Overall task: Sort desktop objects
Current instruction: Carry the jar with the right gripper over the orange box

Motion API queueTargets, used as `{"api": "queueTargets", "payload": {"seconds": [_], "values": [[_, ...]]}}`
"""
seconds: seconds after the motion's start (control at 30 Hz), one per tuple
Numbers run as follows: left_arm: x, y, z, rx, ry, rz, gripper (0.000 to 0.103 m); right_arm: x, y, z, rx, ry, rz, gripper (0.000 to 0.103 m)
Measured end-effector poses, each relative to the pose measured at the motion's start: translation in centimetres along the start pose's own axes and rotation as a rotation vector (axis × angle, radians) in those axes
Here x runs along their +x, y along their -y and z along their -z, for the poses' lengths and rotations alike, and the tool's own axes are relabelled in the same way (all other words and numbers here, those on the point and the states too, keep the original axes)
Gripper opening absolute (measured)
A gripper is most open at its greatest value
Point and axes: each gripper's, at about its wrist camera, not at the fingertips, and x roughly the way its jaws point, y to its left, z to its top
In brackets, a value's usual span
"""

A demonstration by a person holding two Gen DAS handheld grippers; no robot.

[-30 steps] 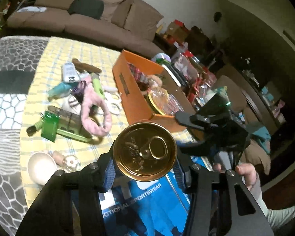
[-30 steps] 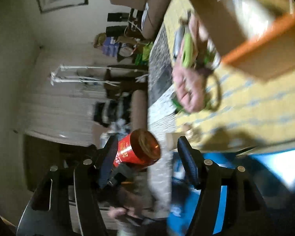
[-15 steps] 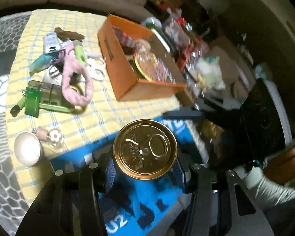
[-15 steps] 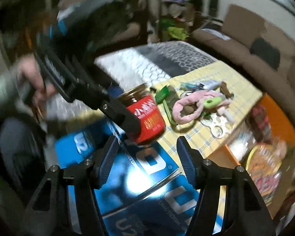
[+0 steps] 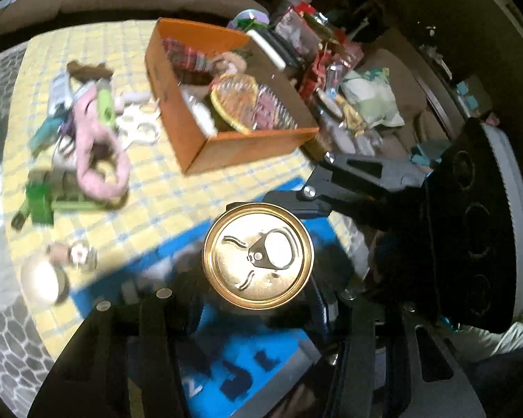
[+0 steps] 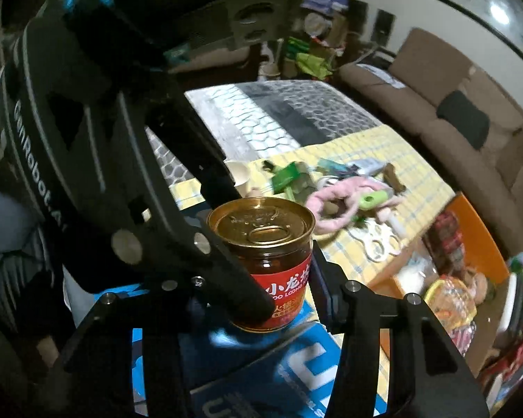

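Observation:
My left gripper is shut on a glass jar with a gold pull-tab lid and a red label, which also shows in the right wrist view, held above a blue box. My right gripper has come around the same jar; its fingers stand at both sides of it, and I cannot tell whether they press it. The left gripper's finger crosses in front. An orange box holding several items sits on the yellow checked cloth.
A pile of loose things lies on the cloth: a pink band, a green clip, white rings, a small bowl. Clutter lies right of the orange box. A brown sofa stands behind.
The right gripper swung round and closed in on the jar held by the left gripper. The left gripper shifted the jar right, toward it.

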Motion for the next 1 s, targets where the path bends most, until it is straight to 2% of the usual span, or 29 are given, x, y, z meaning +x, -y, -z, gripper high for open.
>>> {"api": "queueTargets", "payload": {"seconds": [0.1, 0.17, 0.2, 0.37, 0.47, 0.53, 0.67, 0.77, 0.93, 1.0], "values": [[0.1, 1.6, -4.3, 0.017, 0.016, 0.004, 0.059, -1.2, 4.1, -0.9, 0.089, 0.013, 0.005, 0.047], [0.0, 2.6, -7.7, 0.019, 0.034, -0.01, 0.075, -1.9, 7.5, -1.6, 0.151, 0.025, 0.014, 0.047], [0.0, 2.9, -9.7, 0.012, 0.05, -0.025, 0.079, -2.2, 10.1, -2.0, 0.2, 0.032, 0.028, 0.047], [-0.4, 2.4, -19.8, -0.047, 0.169, -0.04, 0.087, -2.2, 22.1, -2.6, 0.43, 0.034, 0.07, 0.047], [1.6, 0.6, -24.2, -0.091, 0.177, -0.054, 0.087, -0.6, 29.5, -2.1, 0.58, 0.028, 0.102, 0.047], [4.0, -1.1, -26.6, -0.121, 0.154, -0.079, 0.087, 1.0, 32.9, -2.0, 0.625, 0.01, 0.13, 0.047], [8.1, -4.5, -29.3, -0.168, 0.121, -0.146, 0.087, 5.7, 36.8, -2.0, 0.639, -0.057, 0.171, 0.047], [10.5, -6.3, -30.3, -0.178, 0.101, -0.171, 0.087, 9.3, 38.8, -1.0, 0.712, -0.084, 0.149, 0.047], [13.5, -7.8, -31.5, -0.191, 0.082, -0.163, 0.087, 12.4, 39.7, 0.6, 0.738, -0.099, 0.203, 0.047], [14.3, -7.8, -31.7, -0.183, 0.073, -0.172, 0.087, 13.6, 40.4, 1.1, 0.759, -0.123, 0.187, 0.047]]}}
